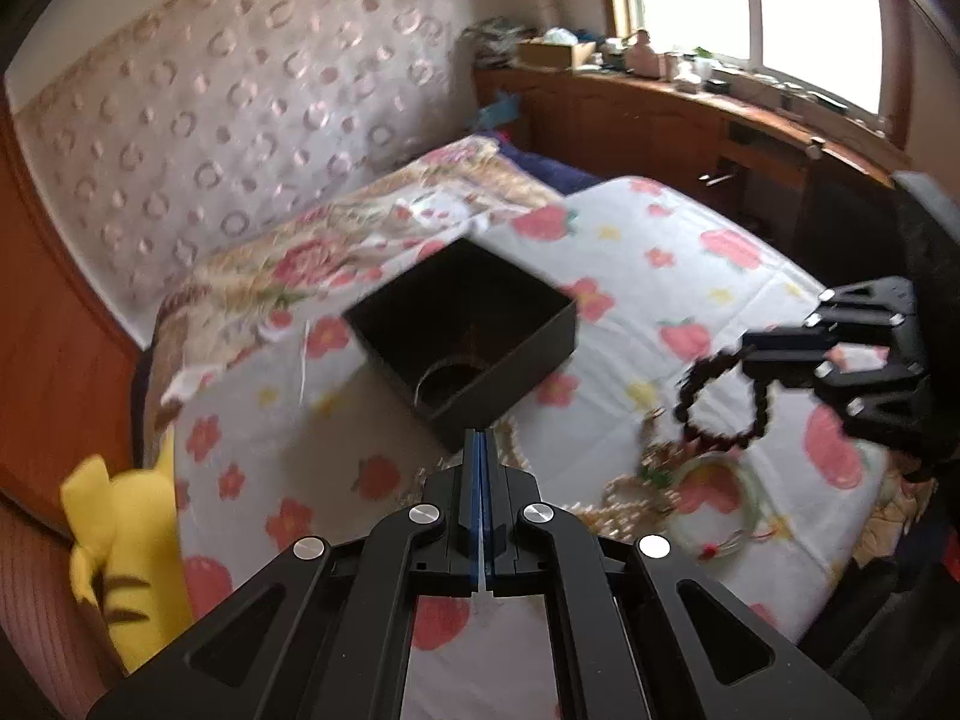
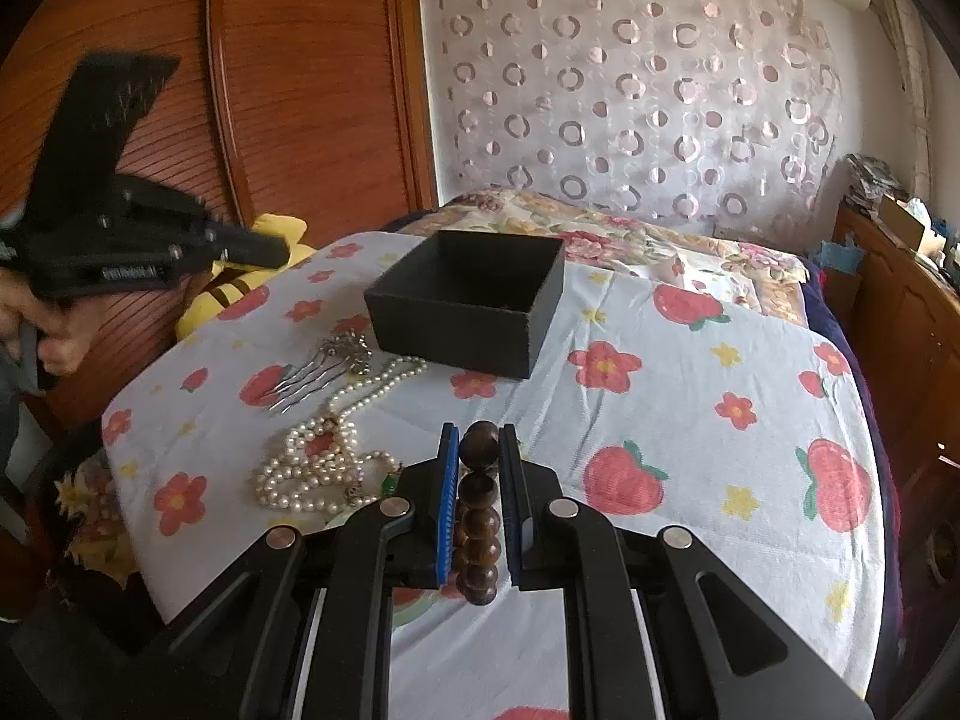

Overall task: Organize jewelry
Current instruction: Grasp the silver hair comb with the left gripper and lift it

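**Bead bracelet lifted, box not yet reached**

While the right claw (image 2: 479, 501) clamps the dark wooden bead bracelet (image 1: 723, 396) above the bed (image 2: 690, 420), the black box (image 2: 468, 306) sits ahead, open, with a ring-shaped item already inside. Left claw (image 1: 483, 450): fingers pressed together, holding nothing, near the box's front corner. Pearl necklace (image 2: 324, 462), hair comb (image 2: 324, 369) and pale bangle (image 1: 717, 504) lie on the sheet. Risk: the grip catches only a few beads, so the hanging loop could snag the box rim or slip free on release.

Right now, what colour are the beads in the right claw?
Dark brown, glossy wood-like beads, clearest in the right wrist view.
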Demonstrator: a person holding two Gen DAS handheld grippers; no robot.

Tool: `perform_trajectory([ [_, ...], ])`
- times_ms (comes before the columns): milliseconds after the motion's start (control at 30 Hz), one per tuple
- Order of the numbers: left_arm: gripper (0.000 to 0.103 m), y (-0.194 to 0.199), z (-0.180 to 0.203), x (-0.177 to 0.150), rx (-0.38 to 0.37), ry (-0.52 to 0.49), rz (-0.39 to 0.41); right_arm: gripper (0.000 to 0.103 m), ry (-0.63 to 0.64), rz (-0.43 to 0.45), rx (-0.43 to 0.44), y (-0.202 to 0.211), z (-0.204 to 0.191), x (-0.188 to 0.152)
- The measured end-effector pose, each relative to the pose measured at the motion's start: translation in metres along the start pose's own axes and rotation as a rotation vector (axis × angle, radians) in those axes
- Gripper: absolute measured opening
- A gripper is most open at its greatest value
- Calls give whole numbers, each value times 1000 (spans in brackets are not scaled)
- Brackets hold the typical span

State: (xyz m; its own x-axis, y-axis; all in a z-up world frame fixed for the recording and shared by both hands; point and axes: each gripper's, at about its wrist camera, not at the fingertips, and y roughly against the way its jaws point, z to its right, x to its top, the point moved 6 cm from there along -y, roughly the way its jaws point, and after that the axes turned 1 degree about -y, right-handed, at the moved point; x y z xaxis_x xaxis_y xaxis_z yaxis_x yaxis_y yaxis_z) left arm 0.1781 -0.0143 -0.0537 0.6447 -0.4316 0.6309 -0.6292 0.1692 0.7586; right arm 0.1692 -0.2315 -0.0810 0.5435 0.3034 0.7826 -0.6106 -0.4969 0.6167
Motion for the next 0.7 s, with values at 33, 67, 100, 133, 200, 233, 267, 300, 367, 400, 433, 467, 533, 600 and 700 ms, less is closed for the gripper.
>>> perform_trajectory([
  [33, 0, -6, -2, -6, 1, 15, -9, 15, -2, -3, -3, -1, 2, -1],
  [67, 0, -10, -4, -10, 6, 29, -13, 15, -4, -5, -4, -2, 2, 0],
  [100, 4, -17, -8, -17, 19, 50, -18, 15, -5, -6, -5, -3, 1, 1],
  [133, 20, -23, -12, -23, 29, 75, -25, 15, -8, -8, -5, -3, 2, 0],
  [200, 46, -34, -18, -35, 31, 114, -25, 15, -11, -10, -4, -5, 2, 1],
  [233, 49, -39, -19, -40, 32, 126, -34, 15, -11, -12, -4, -5, 2, 0],
  [267, 49, -44, -19, -44, 29, 139, -46, 15, -11, -13, -3, -6, 1, 0],
  [300, 50, -50, -18, -48, 17, 155, -57, 15, -11, -14, -3, -6, 0, 0],
  [367, 58, -57, -18, -53, 29, 169, -65, 15, -10, -15, -1, -6, 0, 1],
  [400, 58, -60, -19, -53, 36, 175, -65, 15, -10, -14, 1, -6, 0, 1],
  [433, 60, -63, -20, -54, 39, 184, -66, 15, -11, -13, 2, -5, 0, 1],
  [467, 60, -68, -21, -53, 44, 198, -68, 15, -11, -12, 3, -5, 0, 2],
  [533, 60, -76, -24, -53, 50, 220, -73, 15, -13, -10, 5, -5, 0, 3],
  [600, 60, -83, -25, -52, 47, 236, -76, 15, -13, -12, 5, -5, -1, 3],
  [700, 60, -91, -24, -49, 40, 244, -73, 15, -12, -12, 4, -5, -1, 3],
])
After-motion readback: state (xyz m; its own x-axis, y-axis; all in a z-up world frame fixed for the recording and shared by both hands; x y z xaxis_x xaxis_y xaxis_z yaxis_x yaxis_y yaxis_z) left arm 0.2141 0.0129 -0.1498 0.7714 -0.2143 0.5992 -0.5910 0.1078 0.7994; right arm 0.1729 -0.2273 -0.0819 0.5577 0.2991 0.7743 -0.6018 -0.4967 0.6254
